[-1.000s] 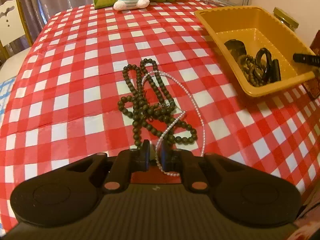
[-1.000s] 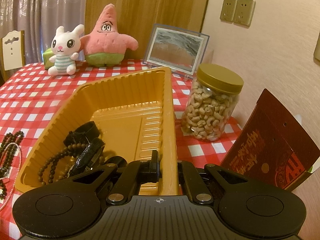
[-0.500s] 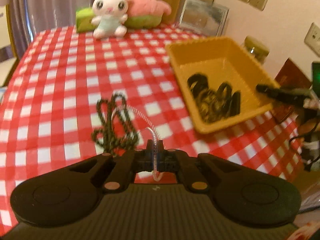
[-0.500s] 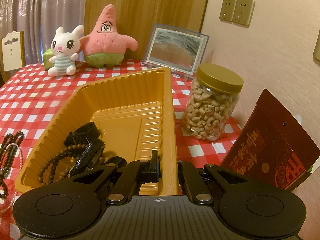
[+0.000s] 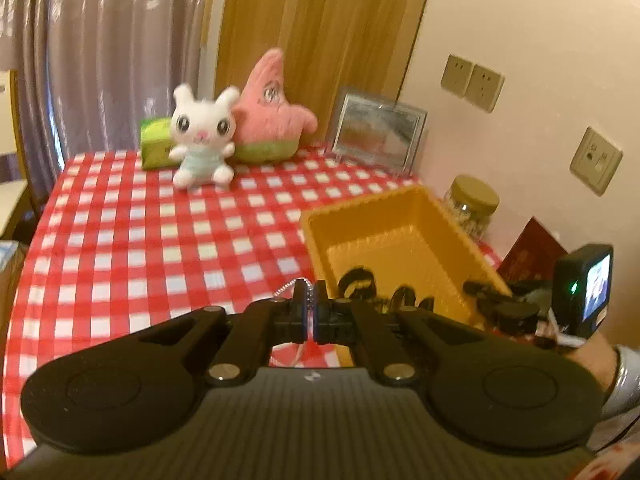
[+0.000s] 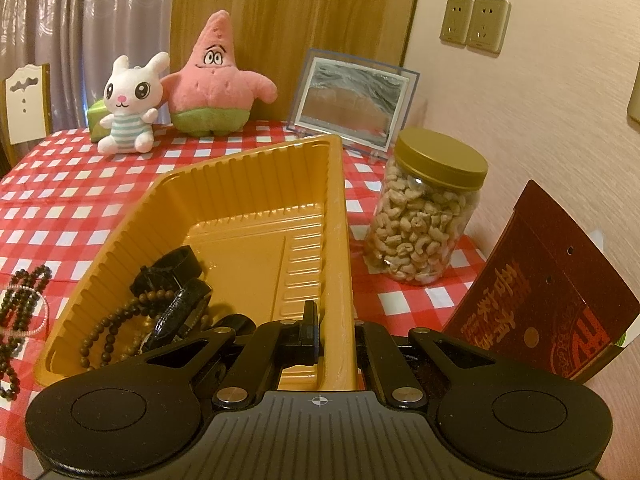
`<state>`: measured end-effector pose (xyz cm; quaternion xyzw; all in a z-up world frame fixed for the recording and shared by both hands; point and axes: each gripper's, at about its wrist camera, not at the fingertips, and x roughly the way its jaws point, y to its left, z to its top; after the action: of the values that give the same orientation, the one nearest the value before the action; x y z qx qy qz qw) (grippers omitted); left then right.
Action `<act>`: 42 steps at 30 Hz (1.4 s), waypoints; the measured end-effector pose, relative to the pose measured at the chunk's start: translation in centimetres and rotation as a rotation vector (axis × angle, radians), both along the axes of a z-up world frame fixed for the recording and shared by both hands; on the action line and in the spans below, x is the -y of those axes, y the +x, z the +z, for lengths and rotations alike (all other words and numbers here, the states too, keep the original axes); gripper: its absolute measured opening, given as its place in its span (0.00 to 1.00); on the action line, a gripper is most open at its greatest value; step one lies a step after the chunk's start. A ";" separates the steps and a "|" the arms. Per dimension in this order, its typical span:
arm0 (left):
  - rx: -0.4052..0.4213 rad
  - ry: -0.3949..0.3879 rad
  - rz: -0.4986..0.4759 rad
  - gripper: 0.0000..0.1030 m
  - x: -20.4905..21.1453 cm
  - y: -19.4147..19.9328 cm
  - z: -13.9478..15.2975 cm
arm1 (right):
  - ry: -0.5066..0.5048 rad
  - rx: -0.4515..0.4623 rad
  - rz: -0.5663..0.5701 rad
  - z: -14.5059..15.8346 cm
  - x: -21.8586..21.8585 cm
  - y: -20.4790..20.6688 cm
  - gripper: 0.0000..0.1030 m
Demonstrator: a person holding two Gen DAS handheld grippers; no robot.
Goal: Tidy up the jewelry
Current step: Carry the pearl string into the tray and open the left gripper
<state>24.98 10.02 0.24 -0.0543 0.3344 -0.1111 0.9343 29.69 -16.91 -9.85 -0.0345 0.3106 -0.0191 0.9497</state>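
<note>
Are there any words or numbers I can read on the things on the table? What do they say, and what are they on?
Dark red packet: large gold Chinese-style characters run sideways down it, too tilted and cut off to read surely.
Nut jar: no label in view.
Framed picture: no words.
Small camera screen: too blurred to read.
Nothing else carries text.

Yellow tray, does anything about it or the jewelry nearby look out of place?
The yellow tray looks fine, with bracelets piled in its near corner. The odd bit: the dark bead necklace lies in a tangled heap on the tablecloth outside it, with a pearl strand looped through.
</note>
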 end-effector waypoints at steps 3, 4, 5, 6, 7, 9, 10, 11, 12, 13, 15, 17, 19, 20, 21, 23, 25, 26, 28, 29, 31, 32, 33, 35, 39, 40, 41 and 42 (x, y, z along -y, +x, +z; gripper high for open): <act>0.026 0.004 -0.006 0.01 0.3 0.4 1.3 | 0.002 0.000 0.002 0.1 -0.1 0.0 0.03; 0.038 0.004 -0.009 0.01 0.4 0.5 1.7 | 0.003 0.000 0.003 0.1 -0.1 -0.1 0.03; 0.048 0.003 -0.011 0.01 0.5 0.6 2.0 | 0.003 0.000 0.004 0.1 0.0 -0.1 0.03; 0.055 0.002 -0.013 0.01 0.5 0.8 2.4 | 0.003 0.001 0.005 0.1 0.0 0.0 0.03; 0.062 0.000 -0.017 0.01 0.6 1.0 2.7 | 0.003 0.000 0.007 0.1 0.0 0.0 0.03; 0.077 -0.003 -0.029 0.01 0.8 1.2 3.4 | 0.006 0.001 0.007 0.1 0.0 0.0 0.03; 0.086 -0.001 -0.036 0.01 1.0 1.4 3.6 | 0.007 0.000 0.007 0.1 0.1 0.1 0.03; 0.095 0.002 -0.043 0.01 1.2 1.6 4.0 | 0.008 0.001 0.007 0.0 0.1 0.1 0.03; 0.105 0.003 -0.051 0.01 1.5 1.8 4.3 | 0.009 0.000 0.007 0.0 0.1 0.1 0.03; 0.113 0.003 -0.061 0.01 1.8 2.1 4.6 | 0.010 0.000 0.007 0.0 0.1 0.1 0.03; 0.127 -0.003 -0.077 0.01 2.5 2.6 5.0 | 0.013 0.002 0.007 0.0 0.1 0.2 0.03; 0.143 -0.006 -0.100 0.01 3.4 3.1 5.4 | 0.018 0.002 0.007 0.0 0.1 0.2 0.03; 0.160 -0.012 -0.121 0.01 4.4 3.8 5.7 | 0.022 0.003 0.007 0.0 0.2 0.4 0.03; 0.166 -0.020 -0.126 0.01 4.8 4.2 5.8 | 0.024 0.004 0.006 0.0 0.3 0.4 0.03; 0.172 -0.030 -0.134 0.01 5.2 4.7 5.9 | 0.025 0.004 0.006 0.0 0.3 0.5 0.03; 0.184 -0.046 -0.148 0.01 6.1 5.5 6.0 | 0.027 0.004 0.006 0.0 0.3 0.5 0.03; 0.191 -0.067 -0.166 0.01 7.0 6.5 6.0 | 0.029 0.002 0.006 0.0 0.3 0.5 0.03; 0.192 -0.078 -0.172 0.01 7.4 7.0 5.9 | 0.028 0.002 0.006 0.0 0.3 0.5 0.03; 0.199 -0.093 -0.192 0.01 8.3 7.8 5.8 | 0.030 -0.001 0.008 -0.1 0.3 0.5 0.03; 0.198 -0.094 -0.197 0.01 8.8 8.2 5.6 | 0.032 -0.002 0.008 -0.1 0.3 0.6 0.03; 0.187 -0.089 -0.207 0.01 9.6 9.0 5.0 | 0.034 -0.003 0.008 -0.1 0.3 0.6 0.03; 0.172 -0.088 -0.207 0.01 9.9 9.3 4.6 | 0.036 -0.004 0.009 -0.1 0.4 0.6 0.03; 0.150 -0.089 -0.208 0.01 10.3 9.8 4.0 | 0.036 -0.004 0.009 -0.1 0.4 0.6 0.03; 0.115 -0.099 -0.221 0.02 10.7 10.3 2.8 | 0.037 -0.004 0.009 -0.1 0.4 0.6 0.03; 0.045 -0.086 -0.241 0.03 11.6 10.9 0.3 | 0.040 -0.009 0.004 -0.2 0.5 0.6 0.03; 0.028 -0.087 -0.248 0.03 11.8 10.9 -0.3 | 0.039 -0.010 0.003 -0.2 0.4 0.7 0.03; 0.017 -0.090 -0.252 0.05 11.8 10.9 -0.7 | 0.040 -0.012 0.001 -0.2 0.5 0.7 0.03; 0.004 -0.087 -0.248 0.06 11.7 10.9 -1.2 | 0.041 -0.012 0.001 -0.2 0.5 0.8 0.03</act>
<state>35.83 -1.72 -0.94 -0.0527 0.3314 -0.2402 0.9109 30.45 -17.45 -10.09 -0.0154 0.3166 -0.0120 0.9484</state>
